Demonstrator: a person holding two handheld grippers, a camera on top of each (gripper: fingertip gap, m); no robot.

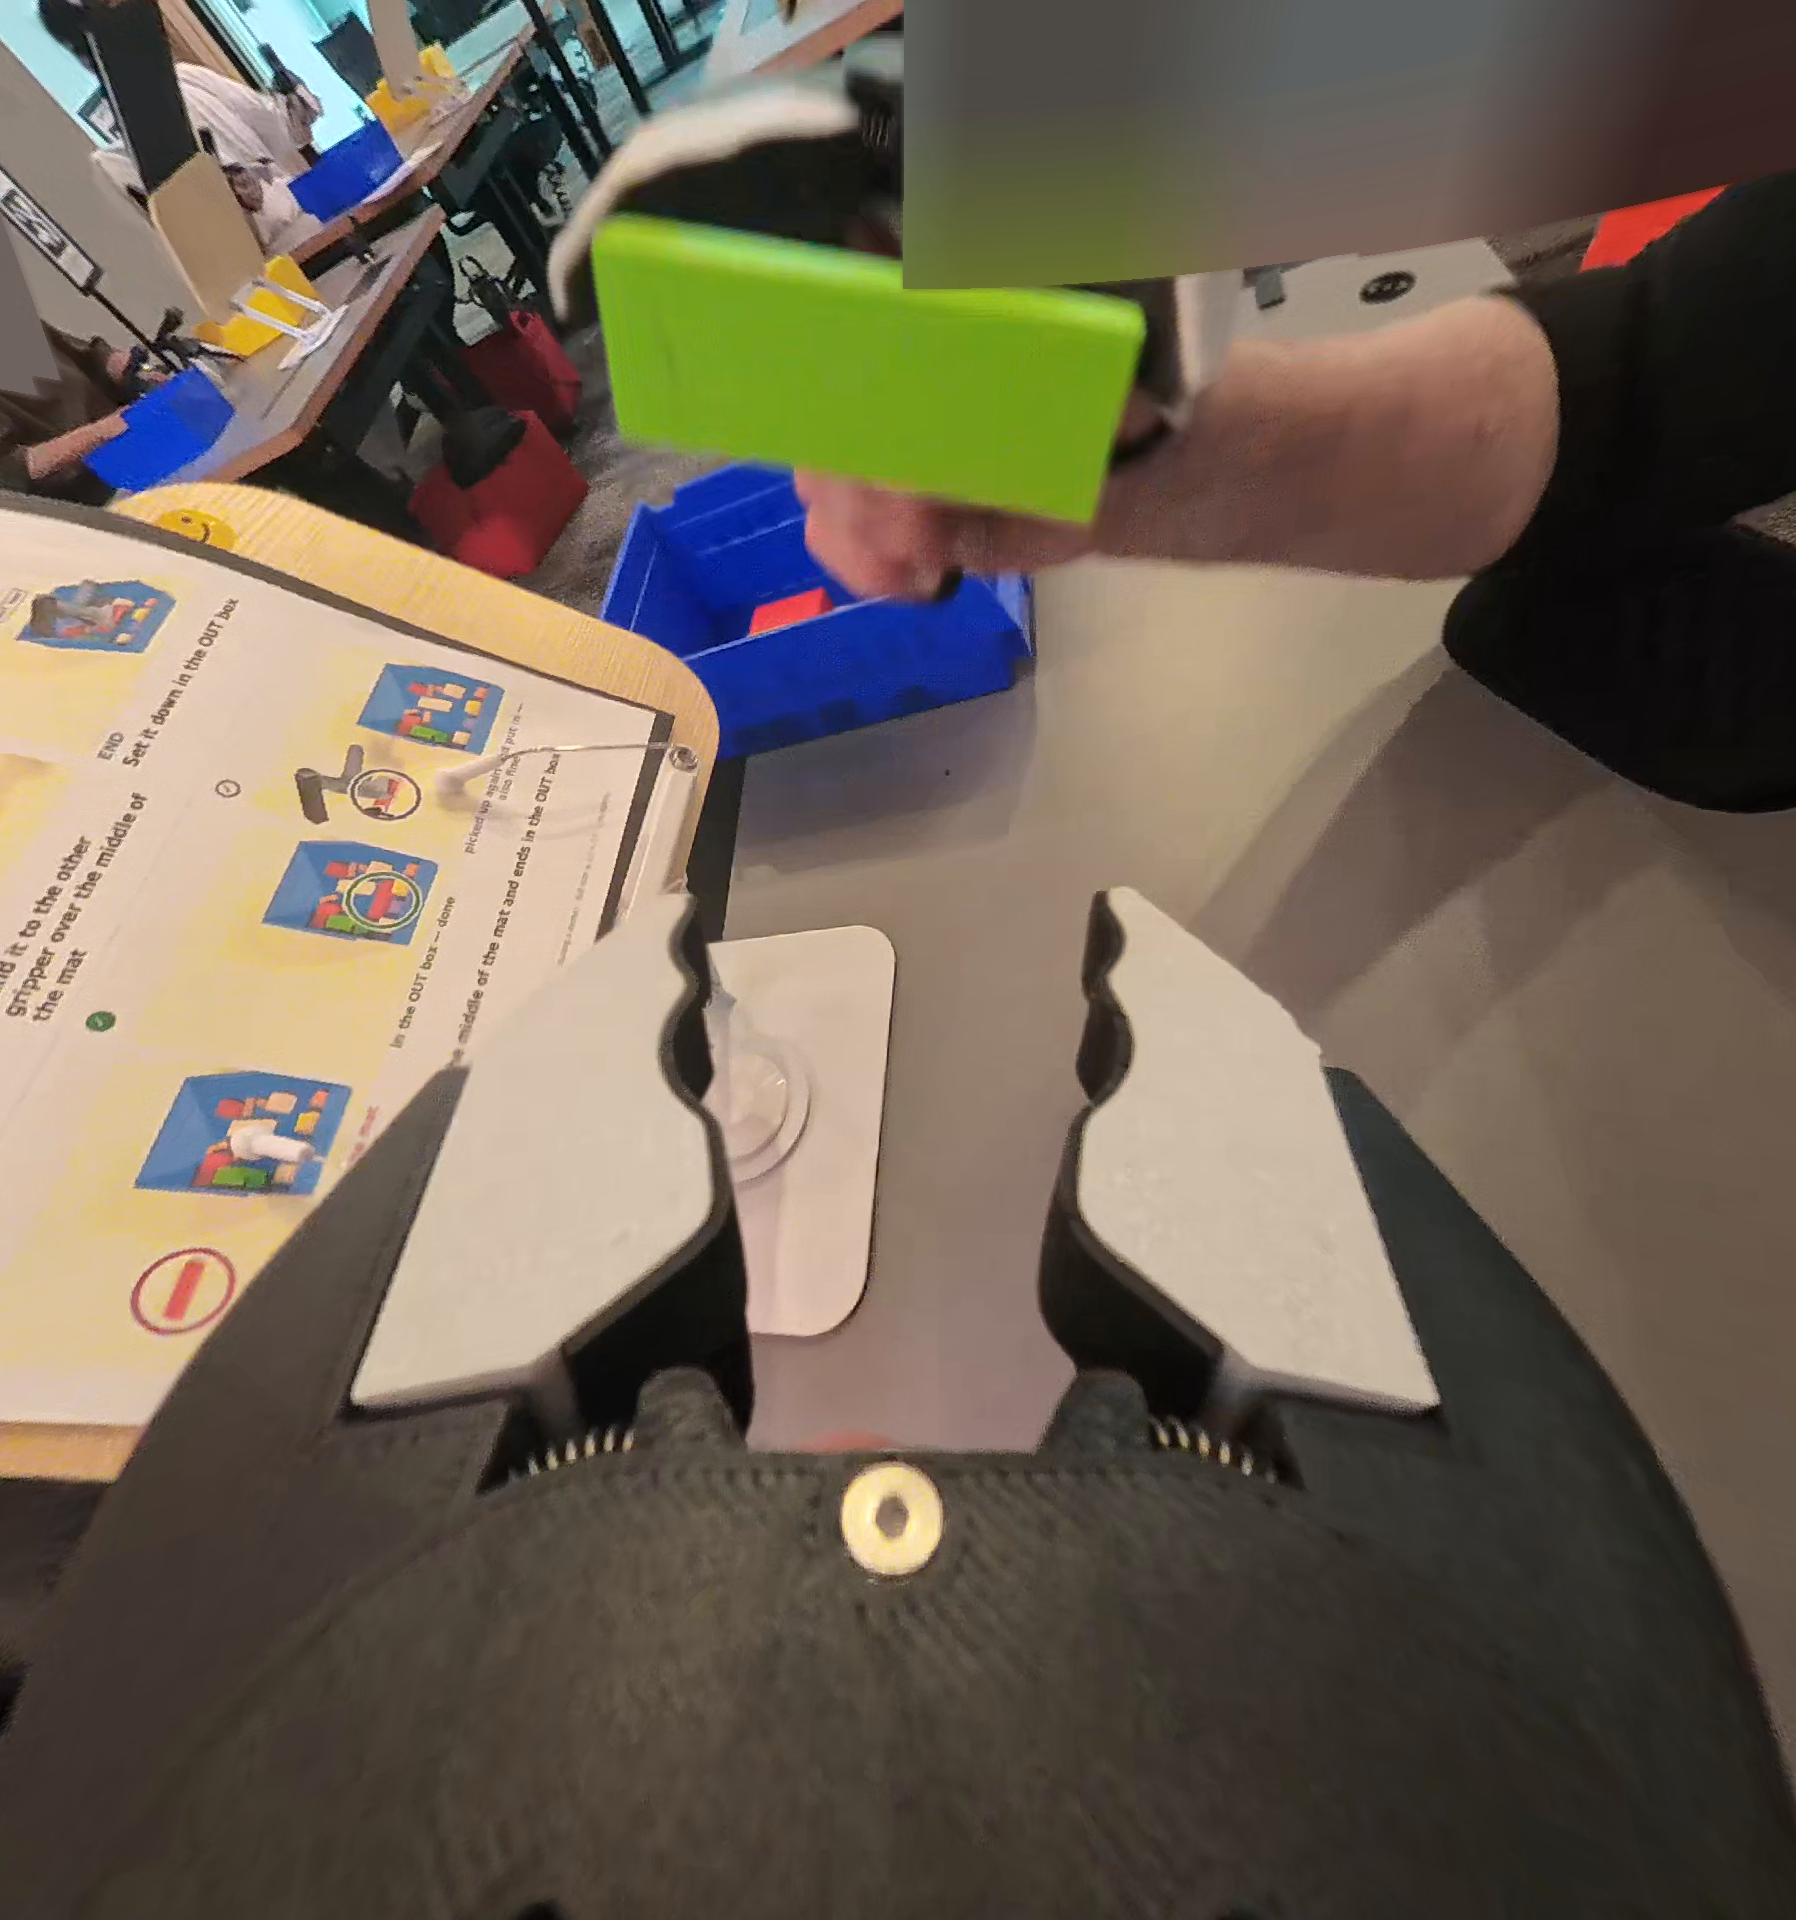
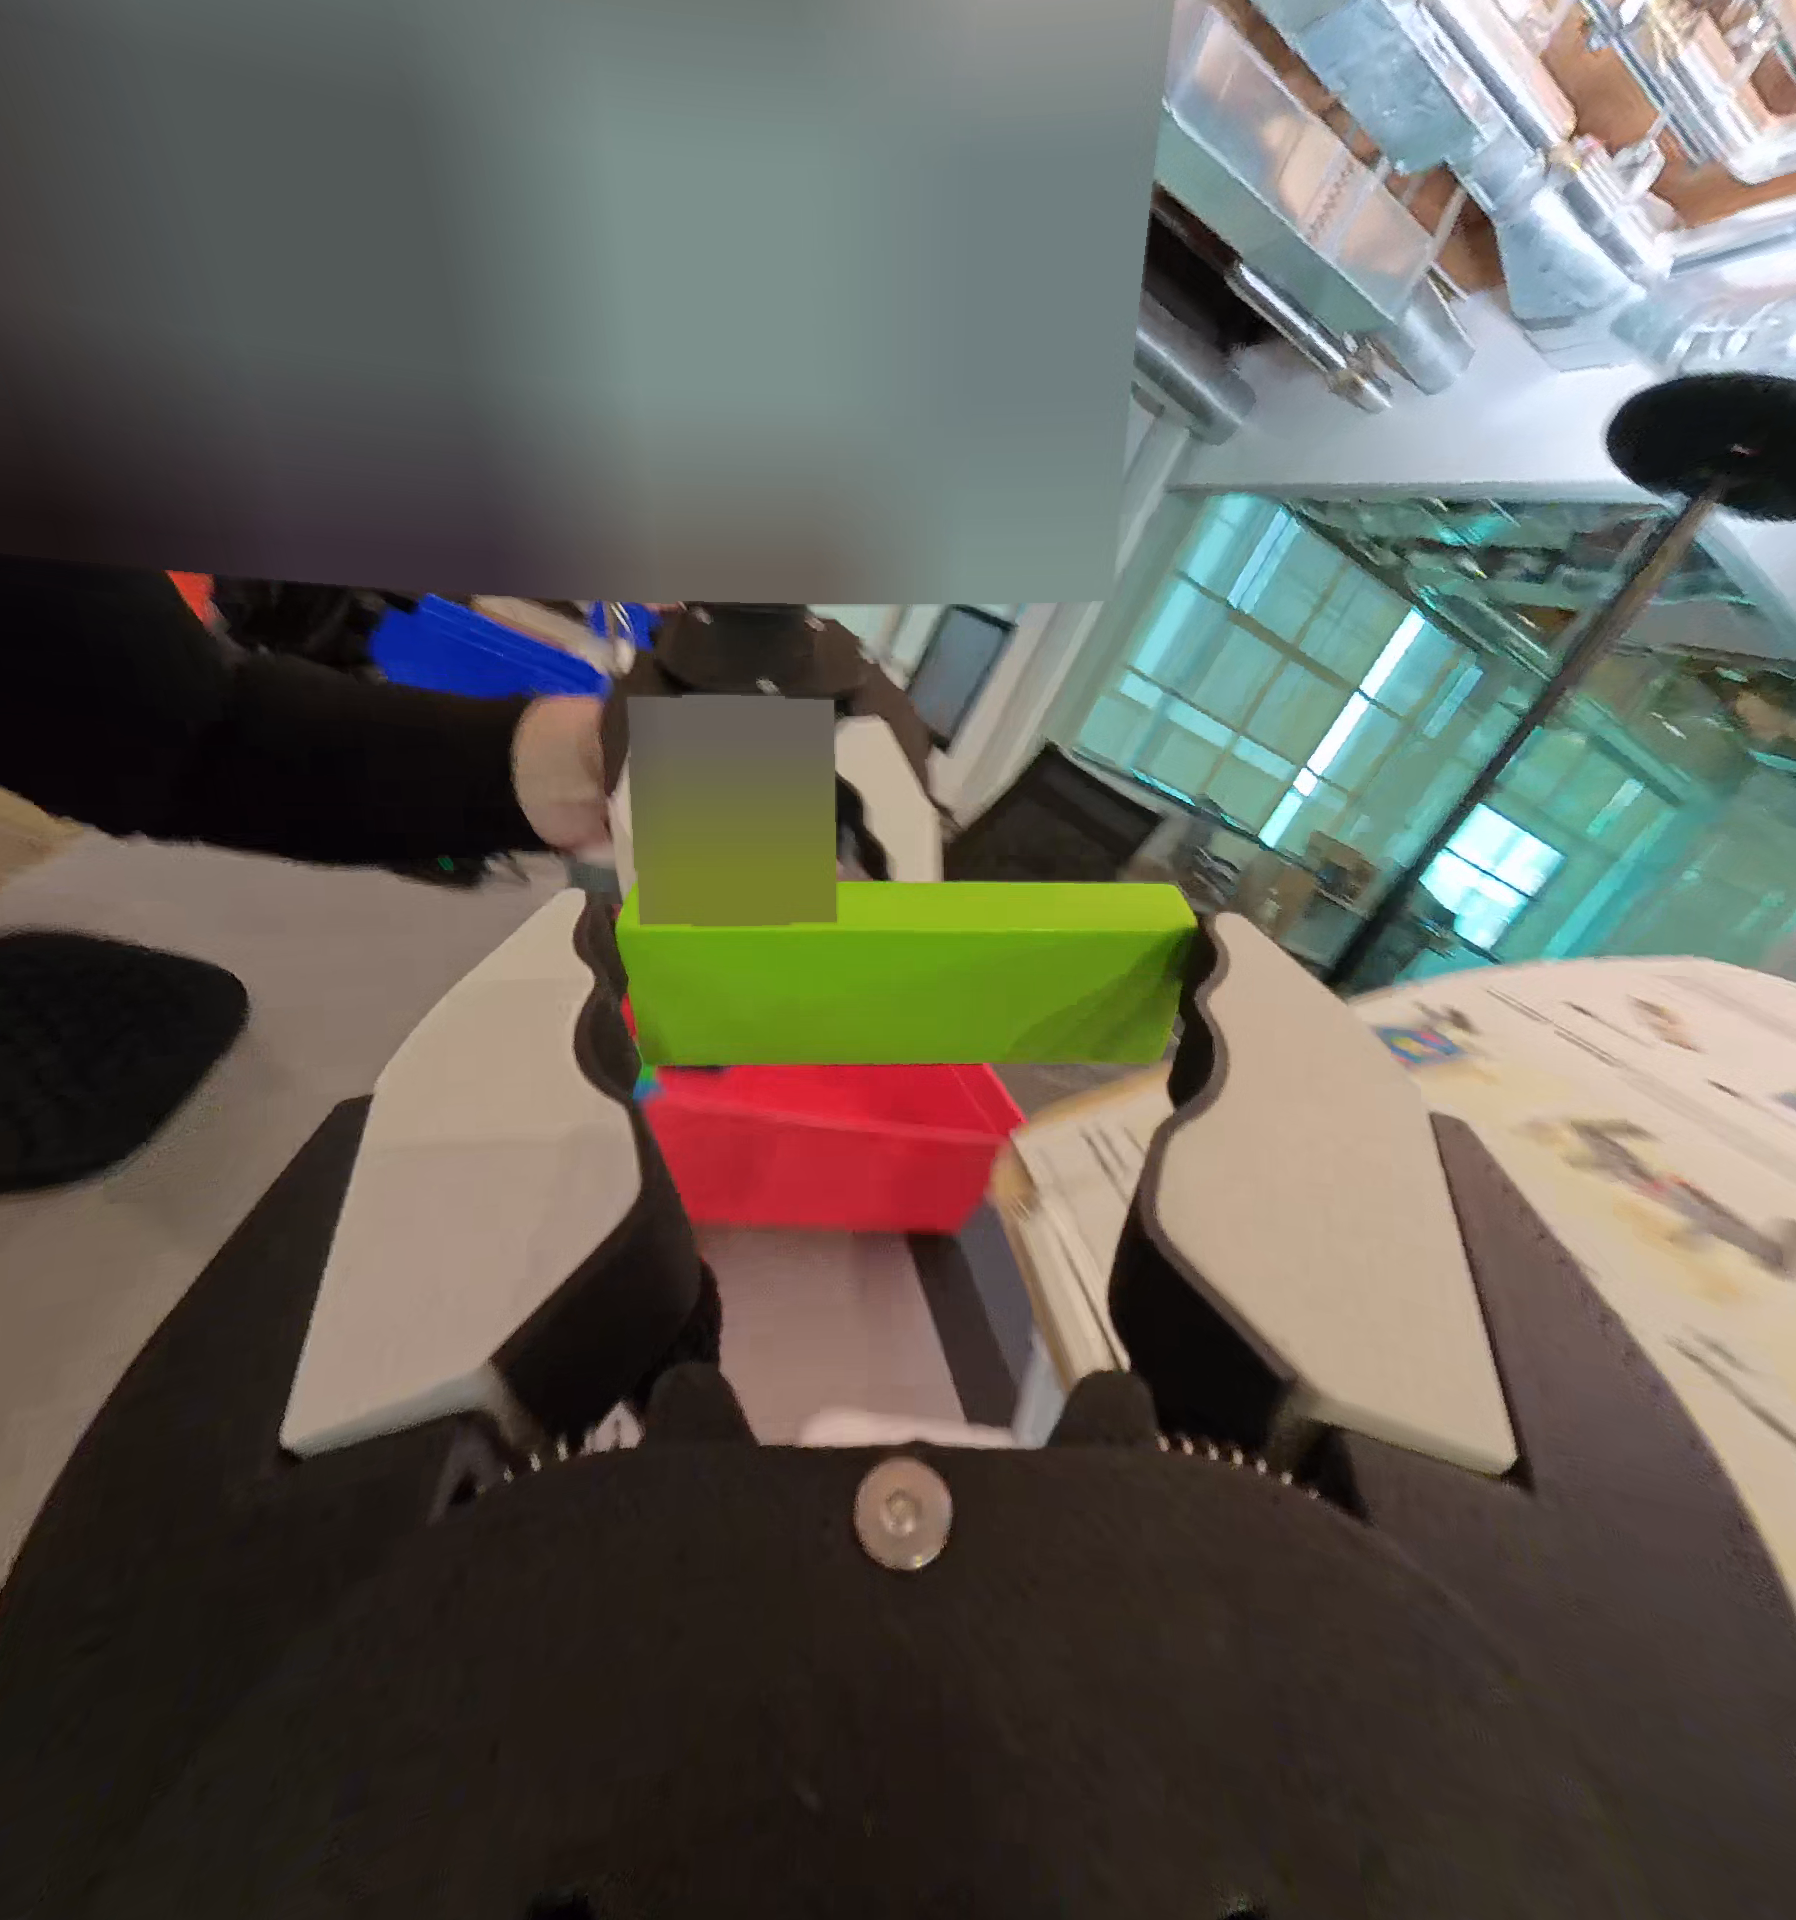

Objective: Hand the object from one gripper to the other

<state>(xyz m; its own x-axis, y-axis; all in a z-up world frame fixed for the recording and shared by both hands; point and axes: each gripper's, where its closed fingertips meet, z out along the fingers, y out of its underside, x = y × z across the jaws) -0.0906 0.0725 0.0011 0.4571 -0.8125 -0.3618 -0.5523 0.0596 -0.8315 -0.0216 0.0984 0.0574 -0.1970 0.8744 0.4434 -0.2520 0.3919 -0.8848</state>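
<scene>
Green block (image 2: 904, 987) between right gripper (image 2: 899, 997) fingers, top corner blurred over

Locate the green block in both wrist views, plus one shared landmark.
Left wrist view: green block upper centre, in the air past this view's own empty, open jaws, above the blue bin.
Right wrist view: block dead centre, spanning the right gripper jaws.
Shared landmark: the instruction sheet.

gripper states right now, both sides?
Left gripper: open, nothing between its fingers.
Right gripper: holding the green block by its two ends.
</scene>
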